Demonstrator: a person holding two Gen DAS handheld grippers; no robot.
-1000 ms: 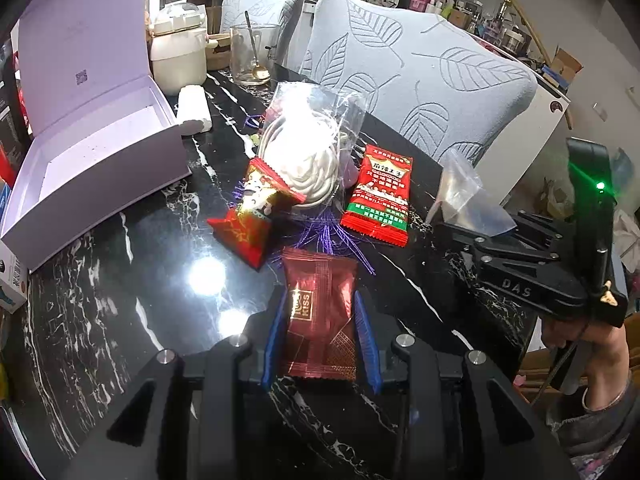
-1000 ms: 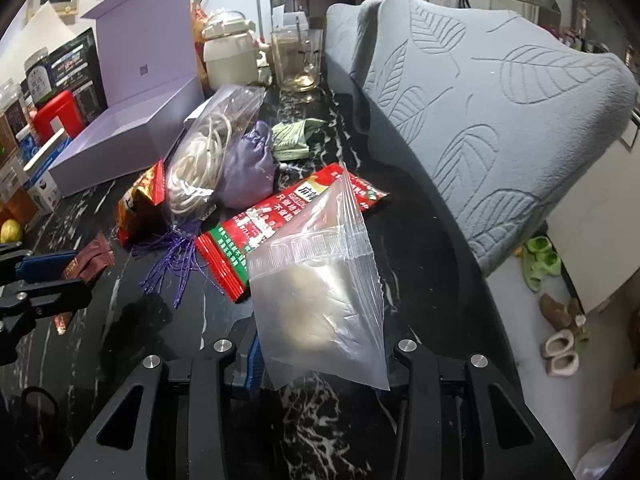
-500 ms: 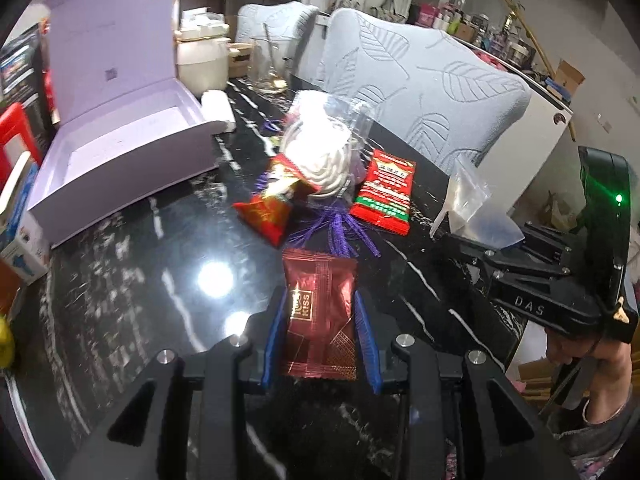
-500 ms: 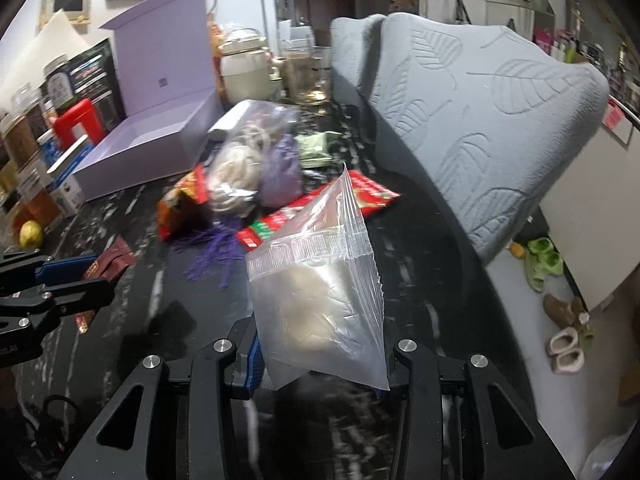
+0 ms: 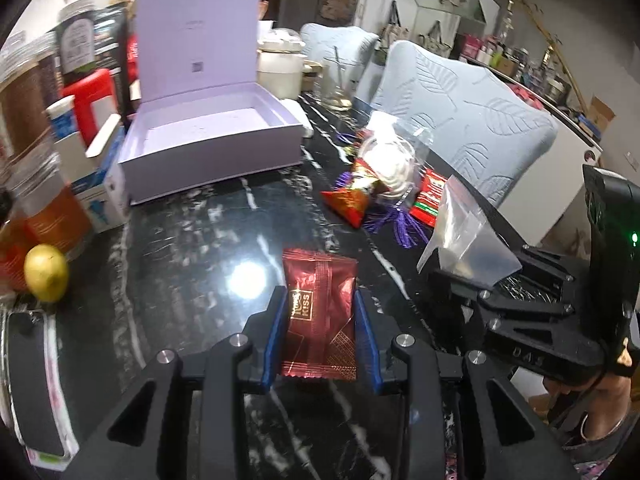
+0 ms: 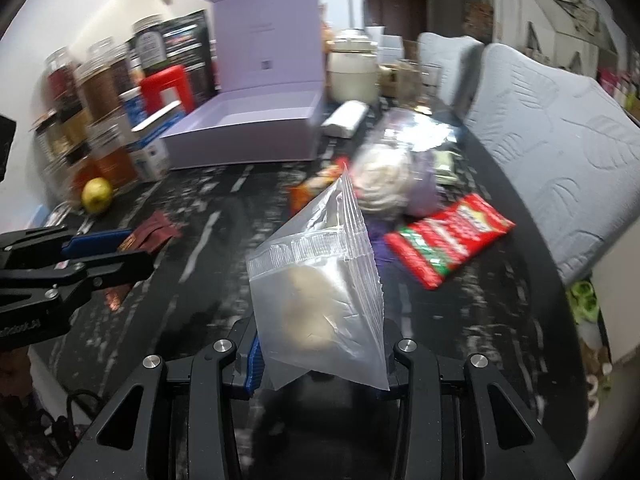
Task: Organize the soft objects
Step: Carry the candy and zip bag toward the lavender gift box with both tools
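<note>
My left gripper (image 5: 320,308) is shut on a dark red snack packet (image 5: 319,312), held above the black marble table (image 5: 192,264). In the right wrist view my right gripper (image 6: 320,344) is shut on a clear zip bag (image 6: 320,288) with a pale lump inside. Seen from the left wrist, that zip bag (image 5: 464,236) sits at the right. An open lilac box (image 5: 208,136) stands empty at the back left. Beside it lie a bag of white cord (image 5: 390,164), a red-gold packet (image 5: 352,198), a red-green packet (image 6: 450,238) and a purple tassel (image 5: 400,226).
Jars (image 6: 100,92), a red container (image 6: 166,88) and small boxes crowd the table's left edge, with a yellow fruit (image 5: 46,266) near them. A cream pot (image 6: 352,68) and a glass stand behind the box. Grey leaf-patterned chairs (image 5: 472,120) line the right side.
Both grippers have swung left with their loads, so the lilac box and the jars now sit nearer the middle of view. The grips have not changed.
</note>
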